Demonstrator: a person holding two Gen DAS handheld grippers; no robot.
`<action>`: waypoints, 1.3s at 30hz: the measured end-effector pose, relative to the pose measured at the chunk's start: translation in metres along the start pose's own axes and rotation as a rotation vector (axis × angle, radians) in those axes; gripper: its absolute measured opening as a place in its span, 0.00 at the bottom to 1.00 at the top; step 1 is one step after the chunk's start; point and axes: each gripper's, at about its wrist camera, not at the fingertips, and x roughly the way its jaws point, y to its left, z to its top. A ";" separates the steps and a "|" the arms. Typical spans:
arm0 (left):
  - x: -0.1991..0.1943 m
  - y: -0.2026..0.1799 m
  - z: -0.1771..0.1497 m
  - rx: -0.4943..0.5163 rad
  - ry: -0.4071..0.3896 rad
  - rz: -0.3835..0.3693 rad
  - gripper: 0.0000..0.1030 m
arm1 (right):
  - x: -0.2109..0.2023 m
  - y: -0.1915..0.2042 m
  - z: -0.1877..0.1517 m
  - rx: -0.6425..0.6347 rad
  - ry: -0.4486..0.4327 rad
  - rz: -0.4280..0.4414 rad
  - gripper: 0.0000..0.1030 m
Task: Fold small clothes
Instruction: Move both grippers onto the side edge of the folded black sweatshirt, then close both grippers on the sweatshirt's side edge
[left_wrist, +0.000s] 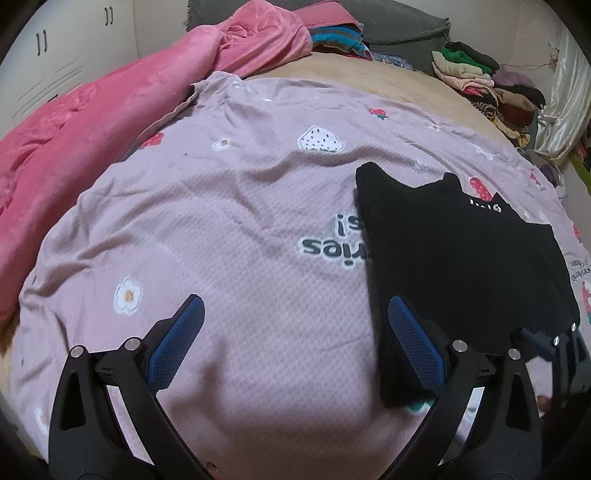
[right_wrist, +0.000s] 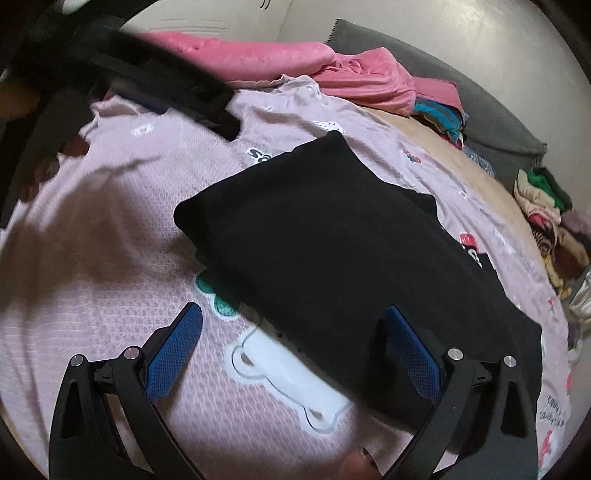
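Observation:
A black garment (left_wrist: 461, 266) with small white lettering lies folded flat on the lilac printed sheet (left_wrist: 221, 221), right of centre in the left wrist view. My left gripper (left_wrist: 295, 301) hovers open over the sheet; its right finger (left_wrist: 413, 339) overlaps the garment's near left edge and nothing is between the pads. The right wrist view shows the same black garment (right_wrist: 332, 240) filling the middle. My right gripper (right_wrist: 291, 308) is open above its near edge, right finger (right_wrist: 410, 350) over the cloth, left finger (right_wrist: 177, 343) over the sheet (right_wrist: 110, 295).
A pink blanket (left_wrist: 92, 122) is bunched along the far left. Grey cushions (left_wrist: 399, 26) and a pile of mixed clothes (left_wrist: 487, 85) lie at the back right. The left gripper's arm (right_wrist: 155, 81) shows blurred at upper left of the right wrist view.

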 end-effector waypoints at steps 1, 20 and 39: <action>0.002 -0.001 0.002 0.004 0.000 0.001 0.91 | 0.003 0.002 0.000 -0.011 -0.001 -0.007 0.96; 0.043 -0.028 0.037 0.011 0.059 -0.040 0.91 | 0.042 -0.015 0.022 -0.034 -0.026 -0.100 0.87; 0.058 -0.033 0.039 -0.024 0.112 -0.116 0.91 | 0.018 -0.017 0.016 -0.039 -0.147 -0.087 0.35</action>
